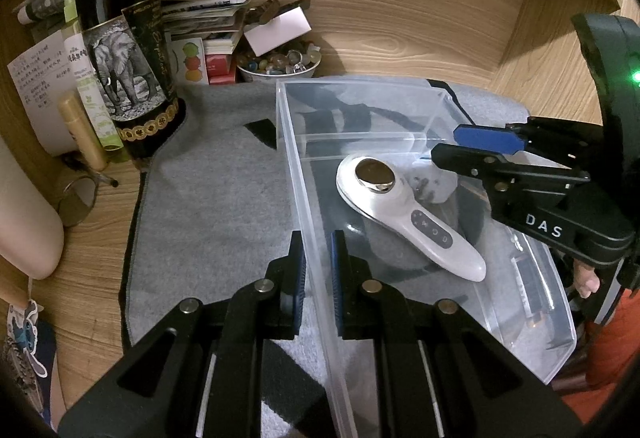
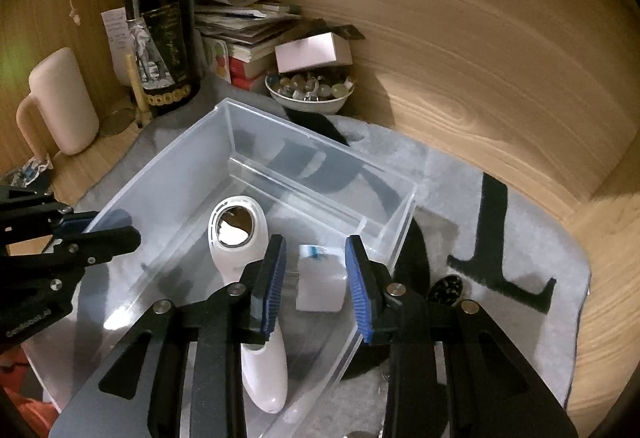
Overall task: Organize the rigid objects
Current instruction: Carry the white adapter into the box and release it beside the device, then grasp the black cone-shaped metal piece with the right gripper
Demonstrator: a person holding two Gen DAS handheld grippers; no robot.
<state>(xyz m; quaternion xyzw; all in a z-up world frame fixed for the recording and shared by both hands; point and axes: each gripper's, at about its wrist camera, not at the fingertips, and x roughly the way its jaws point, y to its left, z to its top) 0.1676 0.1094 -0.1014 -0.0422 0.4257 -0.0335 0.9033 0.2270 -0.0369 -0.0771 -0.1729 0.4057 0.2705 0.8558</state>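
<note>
White box [image 2: 322, 288] (right wrist view only)

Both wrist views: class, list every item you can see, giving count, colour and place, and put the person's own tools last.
clear plastic bin: one, transparent, on the cloth
white handheld device with round metal head: one, white, lying in the bin
small white box: one, white, in the bin beside the device
grey cloth with black marks: one, under the bin
dark wine bottle with elephant label: one, back left
white bowl of pebbles: one, behind the bin
stack of papers and books: one, mixed, beside the bottle
pale pink mug: one, far left
left gripper: black, blue pads, shut on the bin's wall
right gripper: black, blue pads, open around the box
</note>
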